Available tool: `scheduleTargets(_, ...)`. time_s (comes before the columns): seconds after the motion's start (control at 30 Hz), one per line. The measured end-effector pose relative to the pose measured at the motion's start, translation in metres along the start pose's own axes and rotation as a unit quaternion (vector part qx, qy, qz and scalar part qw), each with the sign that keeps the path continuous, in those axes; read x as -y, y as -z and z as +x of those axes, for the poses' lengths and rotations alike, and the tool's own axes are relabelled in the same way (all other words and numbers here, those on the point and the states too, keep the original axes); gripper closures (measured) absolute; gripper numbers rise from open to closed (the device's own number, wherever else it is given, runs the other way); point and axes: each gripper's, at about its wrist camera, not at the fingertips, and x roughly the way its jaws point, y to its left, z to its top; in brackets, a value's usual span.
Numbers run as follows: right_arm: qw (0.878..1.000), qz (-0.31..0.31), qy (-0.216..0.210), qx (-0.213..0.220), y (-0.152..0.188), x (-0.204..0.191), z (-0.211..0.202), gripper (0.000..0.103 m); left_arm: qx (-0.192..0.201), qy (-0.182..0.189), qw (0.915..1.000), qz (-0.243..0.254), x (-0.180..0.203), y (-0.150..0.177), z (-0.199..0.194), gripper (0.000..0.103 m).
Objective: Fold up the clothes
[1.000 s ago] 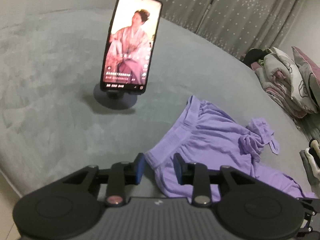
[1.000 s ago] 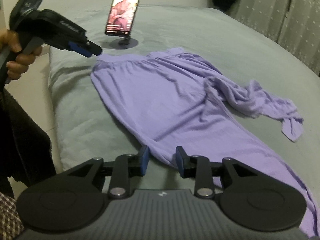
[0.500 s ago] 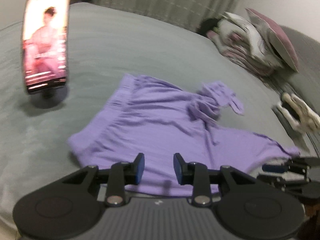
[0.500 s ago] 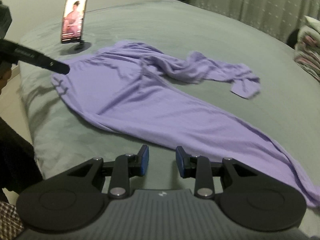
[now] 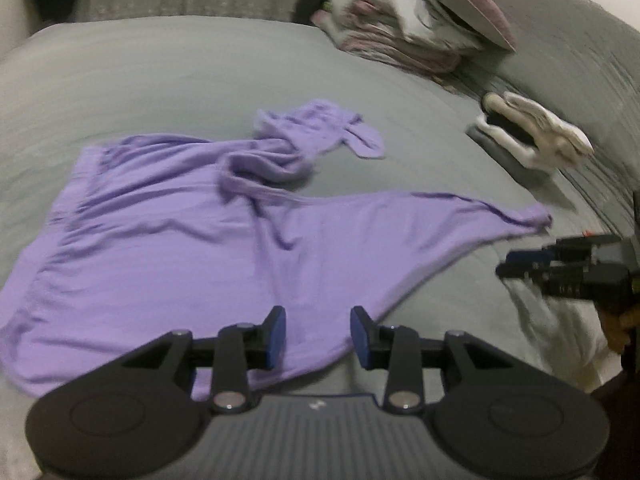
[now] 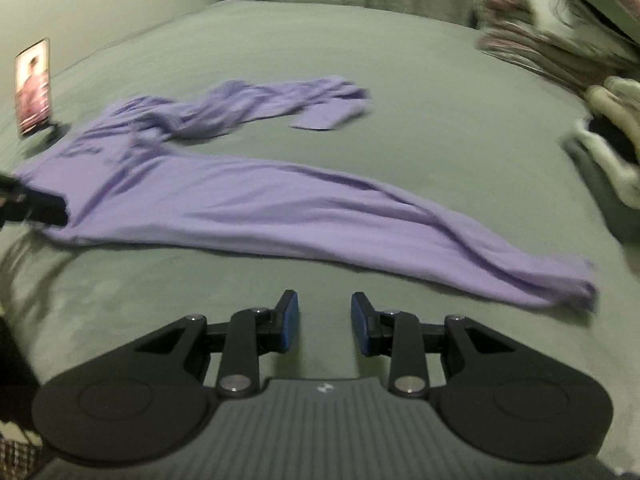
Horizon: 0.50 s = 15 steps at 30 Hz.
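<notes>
Purple trousers [image 5: 180, 240] lie spread on the grey bed [image 5: 160, 72]. One leg stretches right to a hem [image 5: 532, 216]; the other leg [image 5: 304, 132] is crumpled at the far side. My left gripper [image 5: 319, 328] hovers open over the near edge of the trousers, nothing between its blue pads. In the right wrist view the trousers [image 6: 260, 208] lie across the middle, and my right gripper [image 6: 324, 312] stands open over bare bed just short of the stretched leg. The right gripper [image 5: 560, 268] also shows near the hem; the left gripper [image 6: 36, 204] sits by the waistband.
A lit phone on a stand [image 6: 34, 84] stands at the far left of the bed. A pile of folded bedding and a pillow [image 5: 412, 28] lies at the back right, with a white and black bundle [image 5: 532, 132] nearer. Curtains hang behind.
Both views have swung right across the bed. The phone has left the left wrist view. The right gripper has shifted from beside the waist end toward the stretched leg's hem. The trousers lie as before.
</notes>
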Motion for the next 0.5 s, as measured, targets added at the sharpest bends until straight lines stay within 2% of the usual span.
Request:
scheduleTargets(0.23, 0.997, 0.064, 0.043, 0.016, 0.008, 0.047, -0.011, 0.069, -0.016, 0.013, 0.9984, 0.053, 0.04, -0.009, 0.027, 0.067)
scheduleTargets(0.5, 0.99, 0.124, 0.061, 0.043, 0.008, 0.08, -0.015, 0.07, -0.023, 0.033, 0.9952, 0.09, 0.075, -0.021, 0.05, 0.067)
